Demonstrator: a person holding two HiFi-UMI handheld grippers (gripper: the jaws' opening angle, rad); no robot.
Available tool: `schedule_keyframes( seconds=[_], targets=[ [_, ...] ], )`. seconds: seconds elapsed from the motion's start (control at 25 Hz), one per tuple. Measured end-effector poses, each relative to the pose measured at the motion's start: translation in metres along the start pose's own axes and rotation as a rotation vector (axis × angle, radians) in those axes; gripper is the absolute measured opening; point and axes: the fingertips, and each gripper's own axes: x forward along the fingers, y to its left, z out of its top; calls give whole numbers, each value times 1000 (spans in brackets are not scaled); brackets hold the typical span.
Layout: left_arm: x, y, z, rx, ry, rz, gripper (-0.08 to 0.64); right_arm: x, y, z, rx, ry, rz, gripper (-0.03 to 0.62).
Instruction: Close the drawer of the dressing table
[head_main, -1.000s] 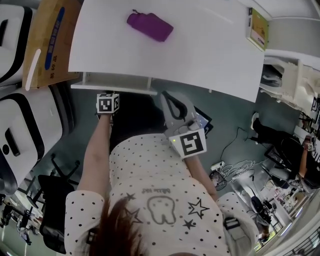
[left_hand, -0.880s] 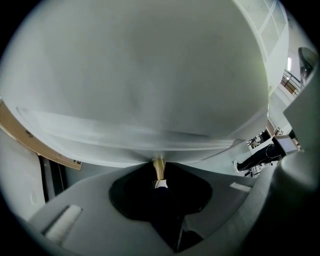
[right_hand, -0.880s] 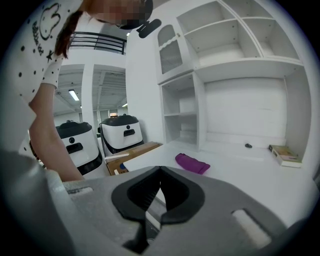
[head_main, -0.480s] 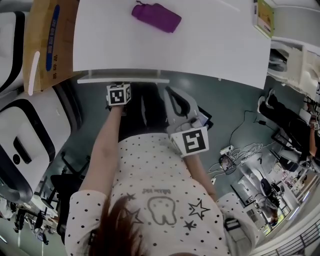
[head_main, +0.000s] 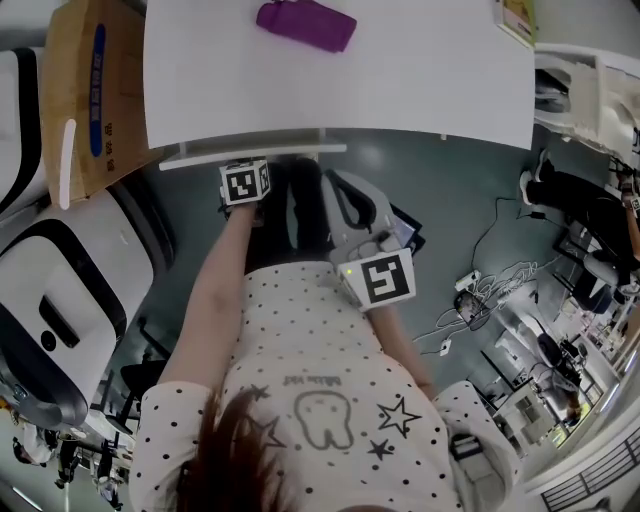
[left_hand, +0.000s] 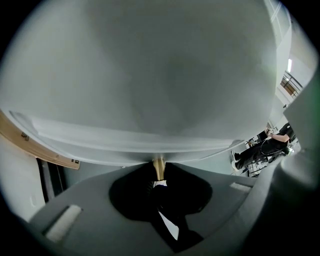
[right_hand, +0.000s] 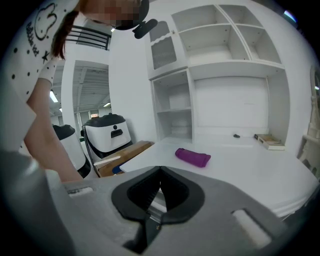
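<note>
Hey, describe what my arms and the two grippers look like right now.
Both the left gripper and right gripper are grey moulded shells with black-lined fingers. Each carries a white cube printed with black square markers. Arms are bare below short white sleeves dotted black.

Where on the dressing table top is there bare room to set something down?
Bare white top between the purple pouch and the book at the far right corner, and the whole near half. Crowded below the front edge: left gripper on the brass knob.
</note>
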Motion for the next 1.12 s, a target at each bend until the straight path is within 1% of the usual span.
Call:
schedule_keyframes(
  seconds=[0.16, 0.4, 0.76, 1.12],
  targets=[
    [4, 1, 2, -2, 6, -12, 75, 2, 1, 0, -5, 5, -16, -5],
    [5, 2, 10, -1, -1, -12, 75, 2, 2, 2, -15, 5, -22, -5],
    [12, -2, 21, -1, 5, -4, 75, 3, -9, 5, -36, 6, -30, -5],
    [12, 3, 27, -13, 1, 2, 75, 5, -14, 7, -27, 12, -42, -5]
  ],
)
